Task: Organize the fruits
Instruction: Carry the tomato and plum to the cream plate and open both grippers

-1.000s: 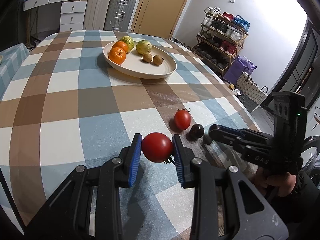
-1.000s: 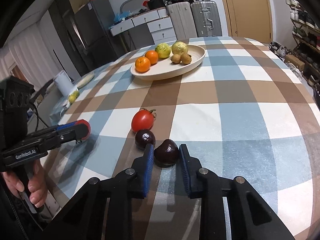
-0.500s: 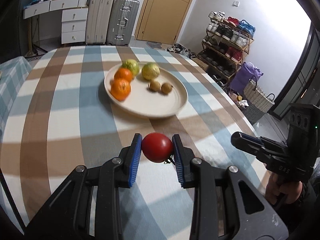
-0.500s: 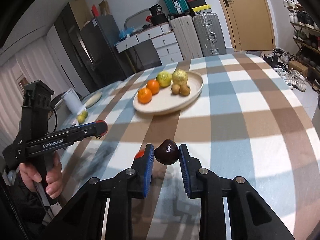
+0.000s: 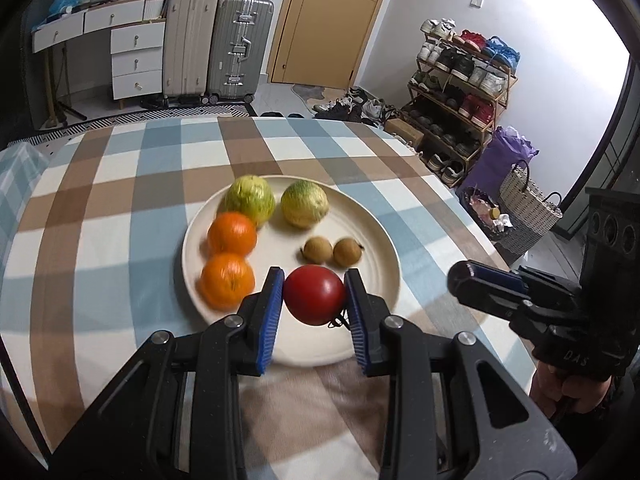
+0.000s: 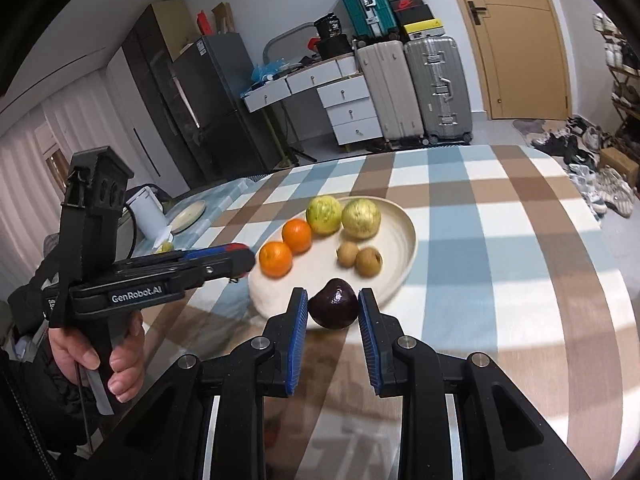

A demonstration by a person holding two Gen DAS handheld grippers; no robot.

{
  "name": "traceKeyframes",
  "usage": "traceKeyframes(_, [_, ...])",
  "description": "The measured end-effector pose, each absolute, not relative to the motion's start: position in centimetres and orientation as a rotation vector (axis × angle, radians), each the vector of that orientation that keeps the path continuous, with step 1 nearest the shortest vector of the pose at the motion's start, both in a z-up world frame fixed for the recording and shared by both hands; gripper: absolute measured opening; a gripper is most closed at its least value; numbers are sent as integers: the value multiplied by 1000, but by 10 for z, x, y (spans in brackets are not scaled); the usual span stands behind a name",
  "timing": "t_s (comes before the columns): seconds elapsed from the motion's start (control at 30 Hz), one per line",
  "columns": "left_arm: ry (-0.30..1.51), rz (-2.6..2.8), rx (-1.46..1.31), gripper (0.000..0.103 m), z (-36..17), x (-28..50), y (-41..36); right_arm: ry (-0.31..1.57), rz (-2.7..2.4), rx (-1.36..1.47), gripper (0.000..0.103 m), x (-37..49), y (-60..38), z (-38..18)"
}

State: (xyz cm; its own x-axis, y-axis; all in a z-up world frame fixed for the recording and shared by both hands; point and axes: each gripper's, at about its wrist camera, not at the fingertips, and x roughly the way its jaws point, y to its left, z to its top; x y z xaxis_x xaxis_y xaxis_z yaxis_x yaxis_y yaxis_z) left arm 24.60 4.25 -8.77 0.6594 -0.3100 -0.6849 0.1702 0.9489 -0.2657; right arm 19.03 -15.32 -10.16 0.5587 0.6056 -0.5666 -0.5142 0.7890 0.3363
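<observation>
My left gripper [image 5: 314,296] is shut on a red tomato [image 5: 315,294] and holds it above the near part of a cream plate [image 5: 376,236]. The plate holds two oranges [image 5: 228,280], two green-yellow fruits [image 5: 250,199] and two small brown fruits [image 5: 318,250]. My right gripper [image 6: 333,307] is shut on a dark purple fruit [image 6: 334,304] above the plate's near rim [image 6: 404,224]. The right gripper also shows at the right of the left wrist view [image 5: 464,278]. The left gripper shows at the left of the right wrist view [image 6: 240,254].
The plate sits on a table with a checked blue, brown and white cloth [image 5: 100,216]. Suitcases [image 5: 240,48], white drawers [image 5: 136,60] and a shoe rack [image 5: 460,92] stand beyond the table. A white container [image 6: 146,210] and a small plate [image 6: 188,212] sit at the table's far left.
Both grippers have lifted their fruit from the cloth and carried it forward to the plate. The second tomato and the other dark fruit on the cloth have left view.
</observation>
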Motion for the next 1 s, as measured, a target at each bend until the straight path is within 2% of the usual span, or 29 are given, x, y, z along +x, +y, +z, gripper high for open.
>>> traceKeyframes(0.43, [874, -287, -196, 28, -114, 339, 41, 747, 687, 137, 27, 287, -128, -117])
traceKeyframes(1.0, [902, -286, -175, 28, -136, 359, 37, 840, 648, 138, 27, 322, -111, -146])
